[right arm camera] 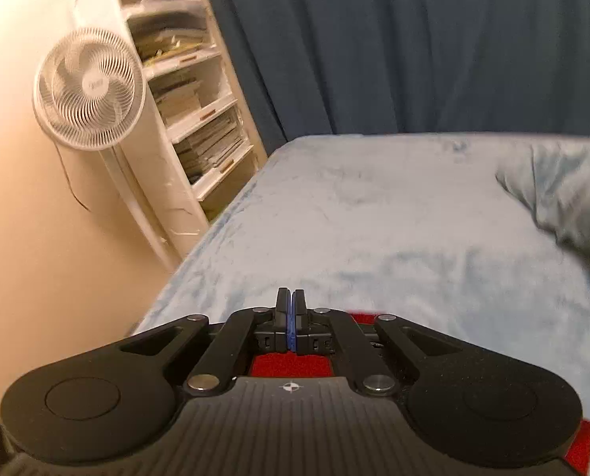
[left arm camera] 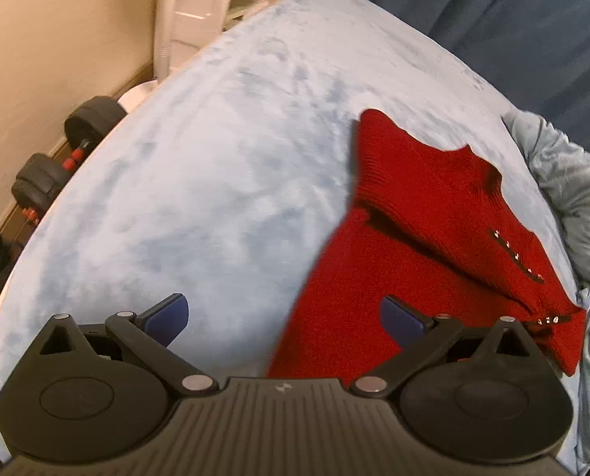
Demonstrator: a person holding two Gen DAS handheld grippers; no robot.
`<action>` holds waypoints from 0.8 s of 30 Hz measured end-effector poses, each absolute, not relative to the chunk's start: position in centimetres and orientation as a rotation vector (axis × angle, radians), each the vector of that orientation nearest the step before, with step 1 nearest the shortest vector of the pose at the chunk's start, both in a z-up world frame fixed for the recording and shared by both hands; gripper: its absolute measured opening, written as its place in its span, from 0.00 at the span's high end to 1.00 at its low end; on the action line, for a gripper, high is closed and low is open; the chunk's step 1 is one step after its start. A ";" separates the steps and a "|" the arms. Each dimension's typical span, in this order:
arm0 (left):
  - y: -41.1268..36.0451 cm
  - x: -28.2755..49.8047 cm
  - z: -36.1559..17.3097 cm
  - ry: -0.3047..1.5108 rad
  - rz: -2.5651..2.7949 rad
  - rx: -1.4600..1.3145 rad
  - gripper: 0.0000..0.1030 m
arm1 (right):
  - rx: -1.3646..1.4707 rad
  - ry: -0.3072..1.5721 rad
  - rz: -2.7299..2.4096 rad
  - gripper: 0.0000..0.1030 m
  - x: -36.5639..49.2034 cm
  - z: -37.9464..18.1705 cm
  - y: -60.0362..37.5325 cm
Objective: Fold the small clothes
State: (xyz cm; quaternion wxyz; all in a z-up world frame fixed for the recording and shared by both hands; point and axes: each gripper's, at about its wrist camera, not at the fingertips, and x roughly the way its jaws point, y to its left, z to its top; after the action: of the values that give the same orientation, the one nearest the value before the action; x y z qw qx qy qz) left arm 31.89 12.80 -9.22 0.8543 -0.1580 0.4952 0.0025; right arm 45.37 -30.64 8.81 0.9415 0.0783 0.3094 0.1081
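A small red knit garment [left arm camera: 425, 246] with a row of small shiny buttons lies partly folded on the light blue bed cover [left arm camera: 215, 166], toward the right. My left gripper [left arm camera: 285, 317] hangs above its left edge, wide open, with nothing between its blue pads [left arm camera: 168, 313]. In the right wrist view my right gripper [right arm camera: 291, 317] is shut, pads together with nothing between them, raised over the bed and pointing toward the far end. Only strips of the red garment [right arm camera: 291, 365] show beneath its body.
A rumpled pale blue blanket [left arm camera: 572, 206] lies at the bed's right side. Dark blue curtains [right arm camera: 414, 39] hang behind the bed. A white fan [right arm camera: 88, 87] and white shelves [right arm camera: 191, 111] stand by the left wall. Black dumbbells [left arm camera: 56, 158] lie on the floor.
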 end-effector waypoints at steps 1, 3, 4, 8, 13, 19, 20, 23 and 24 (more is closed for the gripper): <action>13.2 31.8 -9.3 1.041 0.003 -0.335 0.00 | 0.145 0.640 0.194 0.90 45.3 8.1 -31.1; 13.6 32.0 -9.9 1.042 0.009 -0.330 0.00 | 0.094 0.699 0.113 0.63 44.3 5.3 -33.4; 13.6 32.2 -10.2 1.046 0.012 -0.332 0.00 | 0.046 0.739 0.063 0.49 43.0 3.4 -34.7; 12.9 32.9 -11.8 1.084 0.014 -0.386 0.00 | -0.280 0.912 -0.113 0.49 37.2 -5.3 -38.8; 10.2 32.7 -11.9 1.094 -0.023 -0.306 0.00 | -0.585 0.979 -0.074 0.43 31.5 -12.3 -39.7; 8.4 32.7 -12.0 1.117 -0.038 -0.287 0.00 | -0.838 0.940 0.049 0.71 31.9 -17.0 -37.9; 8.3 32.8 -12.0 1.116 -0.043 -0.283 0.00 | -0.798 0.988 0.086 0.90 32.5 -17.0 -38.0; 8.5 33.1 -11.9 1.110 -0.043 -0.277 0.00 | -0.680 0.936 0.011 0.90 33.6 -14.1 -38.2; 8.8 33.1 -11.9 1.105 -0.040 -0.285 0.00 | -0.591 0.896 -0.055 0.91 34.4 -11.9 -38.9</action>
State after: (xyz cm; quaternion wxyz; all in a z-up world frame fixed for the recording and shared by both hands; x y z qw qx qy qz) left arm 33.15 8.77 -11.90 0.8413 -0.1347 0.5232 -0.0188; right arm 34.37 -38.92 -11.95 0.8590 -0.2816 0.4268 -0.0262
